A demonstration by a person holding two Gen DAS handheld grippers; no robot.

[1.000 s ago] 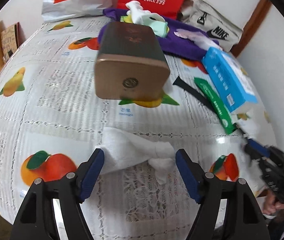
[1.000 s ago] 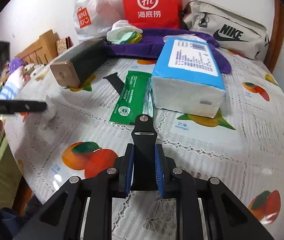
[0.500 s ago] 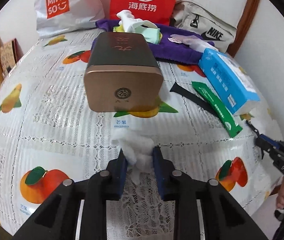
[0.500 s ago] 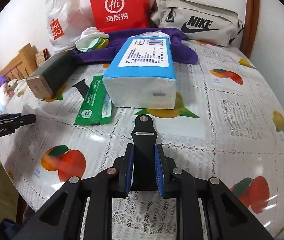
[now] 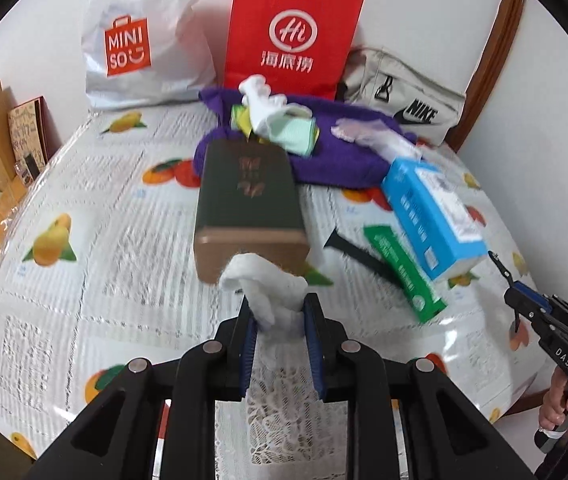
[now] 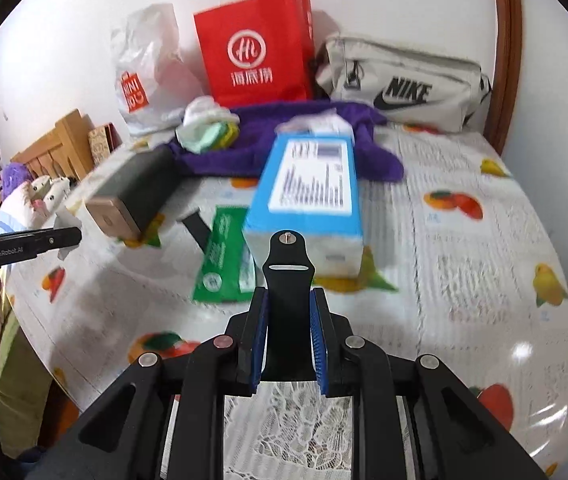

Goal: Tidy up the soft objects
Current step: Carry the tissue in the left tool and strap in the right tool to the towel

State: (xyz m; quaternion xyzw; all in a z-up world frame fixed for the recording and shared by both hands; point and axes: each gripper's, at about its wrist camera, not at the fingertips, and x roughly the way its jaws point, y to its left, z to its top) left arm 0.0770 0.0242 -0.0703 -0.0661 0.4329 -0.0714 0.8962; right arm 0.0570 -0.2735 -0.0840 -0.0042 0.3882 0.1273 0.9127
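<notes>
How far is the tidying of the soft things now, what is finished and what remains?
Done: little shows as sorted; some cloths lie on the purple towel. In hand: the left hand-held gripper has just closed on a white tissue wad, and the right hand-held gripper grips a black strap. Left: placing both; another black strap lies on the table.

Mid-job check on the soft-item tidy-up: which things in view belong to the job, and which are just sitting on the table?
Job items: white tissue wad pinched in the left gripper; black strap clamped in the right gripper; purple cloth; pale sock bundle.

Just lying about: dark tin box, blue tissue pack, green packet, red paper bag, Nike bag.
</notes>
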